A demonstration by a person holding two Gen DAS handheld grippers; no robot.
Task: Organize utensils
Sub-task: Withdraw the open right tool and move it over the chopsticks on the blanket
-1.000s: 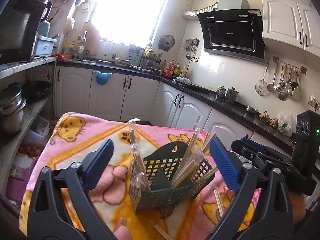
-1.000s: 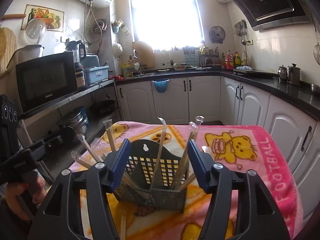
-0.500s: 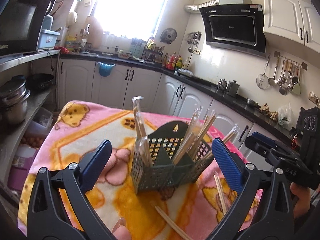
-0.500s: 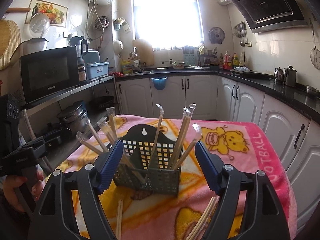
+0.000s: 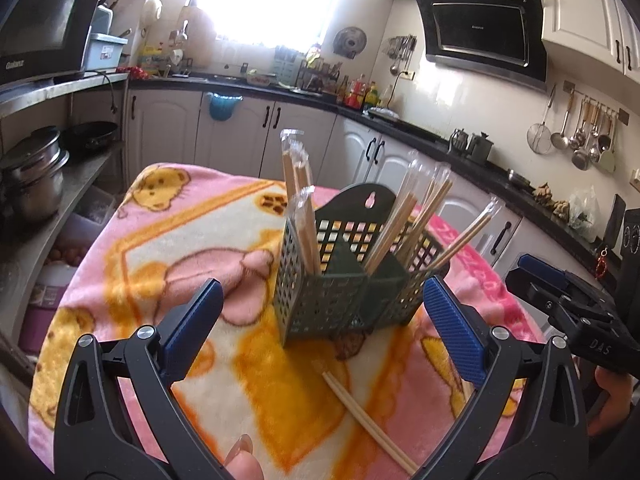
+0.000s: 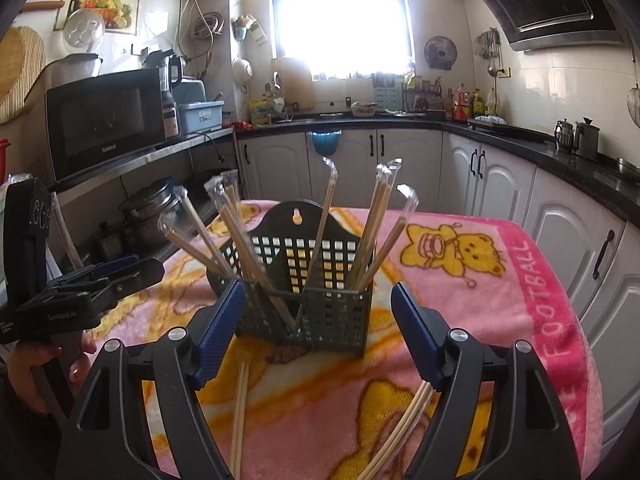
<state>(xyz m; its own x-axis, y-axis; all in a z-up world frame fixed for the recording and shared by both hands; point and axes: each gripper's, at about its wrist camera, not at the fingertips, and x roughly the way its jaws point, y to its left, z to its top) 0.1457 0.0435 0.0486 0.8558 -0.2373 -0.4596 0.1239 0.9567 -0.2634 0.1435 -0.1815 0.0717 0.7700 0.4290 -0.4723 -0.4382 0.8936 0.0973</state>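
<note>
A dark green perforated utensil holder [image 5: 340, 284] [image 6: 316, 292] stands upright on a pink and yellow blanket [image 5: 168, 240] [image 6: 480, 280]. Several wrapped chopstick pairs [image 5: 404, 216] [image 6: 376, 216] stand in its compartments. Loose chopsticks [image 5: 368, 420] [image 6: 240, 412] lie flat on the blanket in front of it, and another bundle [image 6: 404, 432] lies at lower right. My left gripper [image 5: 320, 332] is open and empty, just short of the holder. My right gripper [image 6: 318, 332] is open and empty, facing the holder from the other side. Each gripper shows in the other's view [image 5: 576, 312] [image 6: 80, 284].
The blanket covers a small table with edges at left [image 5: 52, 320] and right [image 6: 576, 360]. Shelves with a microwave [image 6: 104, 120] and steel pots [image 5: 28, 176] stand to the left. White cabinets and a dark counter [image 6: 520, 136] run along the back and right.
Both grippers have drawn back from the holder, which now stands clear beyond the fingertips. More loose chopsticks on the blanket have come into view.
</note>
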